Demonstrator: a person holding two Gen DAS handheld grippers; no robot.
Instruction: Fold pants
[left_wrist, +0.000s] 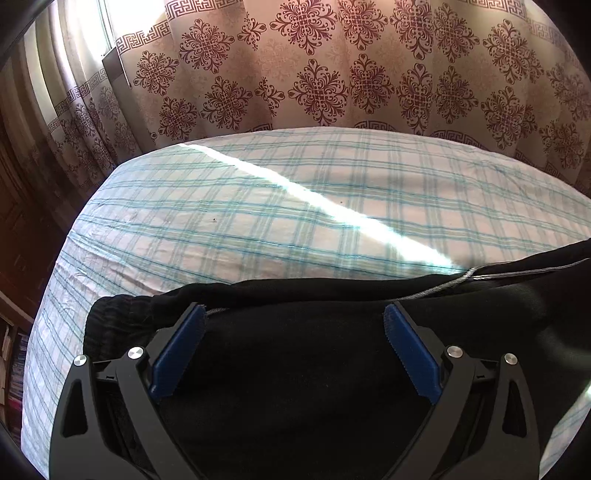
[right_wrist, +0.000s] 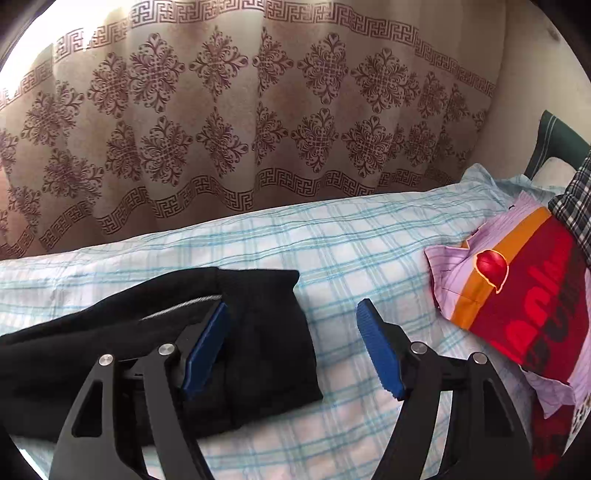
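Lying folded along the near edge of the bed (left_wrist: 258, 206), the black pants (left_wrist: 295, 369) stretch across its checked sheet. The left tool (left_wrist: 294, 314) hangs above them, spread wide and gripping nothing. The right tool (right_wrist: 290, 308) is spread too, over the pants' end. Near it lies a red and purple pillow (right_wrist: 517, 295); a patterned curtain (right_wrist: 258, 129) hangs behind.

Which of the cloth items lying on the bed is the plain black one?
The black pants, lying flat on the checked sheet. The red and orange cloth and the dark plaid cloth beside them are patterned.
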